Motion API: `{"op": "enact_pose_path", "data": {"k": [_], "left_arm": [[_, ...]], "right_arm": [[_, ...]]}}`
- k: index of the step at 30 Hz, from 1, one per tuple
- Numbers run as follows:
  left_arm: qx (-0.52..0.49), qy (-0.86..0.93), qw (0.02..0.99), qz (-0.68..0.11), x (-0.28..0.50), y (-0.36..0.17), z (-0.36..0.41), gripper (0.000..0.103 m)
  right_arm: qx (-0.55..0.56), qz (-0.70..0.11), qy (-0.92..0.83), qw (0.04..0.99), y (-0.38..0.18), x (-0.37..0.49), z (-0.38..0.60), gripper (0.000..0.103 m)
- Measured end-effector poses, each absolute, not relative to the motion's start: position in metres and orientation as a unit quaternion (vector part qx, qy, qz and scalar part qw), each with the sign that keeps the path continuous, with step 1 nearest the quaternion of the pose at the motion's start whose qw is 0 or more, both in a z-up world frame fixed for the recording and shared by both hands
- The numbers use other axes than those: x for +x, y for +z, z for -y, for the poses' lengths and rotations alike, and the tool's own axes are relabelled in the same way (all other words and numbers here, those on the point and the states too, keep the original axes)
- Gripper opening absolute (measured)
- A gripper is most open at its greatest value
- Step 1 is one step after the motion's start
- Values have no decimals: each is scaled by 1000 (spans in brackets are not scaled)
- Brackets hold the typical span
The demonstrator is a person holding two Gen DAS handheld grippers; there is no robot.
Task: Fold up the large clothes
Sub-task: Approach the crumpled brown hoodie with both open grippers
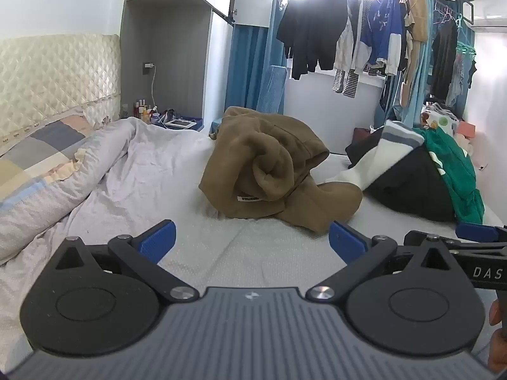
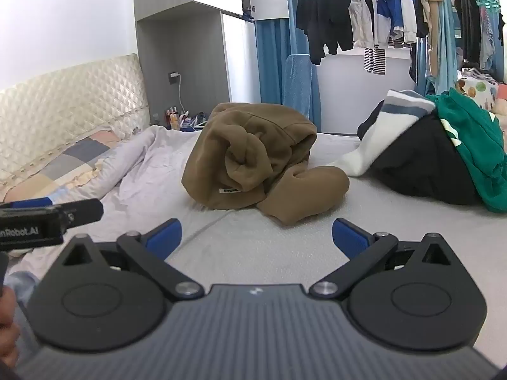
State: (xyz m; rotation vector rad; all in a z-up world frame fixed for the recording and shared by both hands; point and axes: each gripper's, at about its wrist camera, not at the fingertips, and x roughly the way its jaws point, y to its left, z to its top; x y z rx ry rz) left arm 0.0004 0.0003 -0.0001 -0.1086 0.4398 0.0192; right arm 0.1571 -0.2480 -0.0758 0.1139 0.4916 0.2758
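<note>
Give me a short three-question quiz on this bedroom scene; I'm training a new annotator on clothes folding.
1. True or false: the brown garment lies neatly folded on the bed.
2. What does the left tool hold?
A. the brown garment
B. the quilt
C. nothing
3. Fill in: seen from the right tool, the pile with the green garment lies to the ____ of the brown garment.

Key:
1. False, it is crumpled in a heap.
2. C, both tools stand open and clear of the cloth.
3. right

You can read "DAS" on the right gripper (image 1: 475,240) and "nRobot.AI" on the left gripper (image 2: 35,221); the hoodie (image 1: 272,171) label is illegible.
</note>
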Motion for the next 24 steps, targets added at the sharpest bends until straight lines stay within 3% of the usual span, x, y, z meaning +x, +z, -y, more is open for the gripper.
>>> {"op": "enact_pose_path", "data": {"k": [24], "left_arm": [[-42, 5, 974, -222, 4, -2, 6, 103]], "right_arm": [[65, -258, 127, 956, -84, 156, 253, 103]]}}
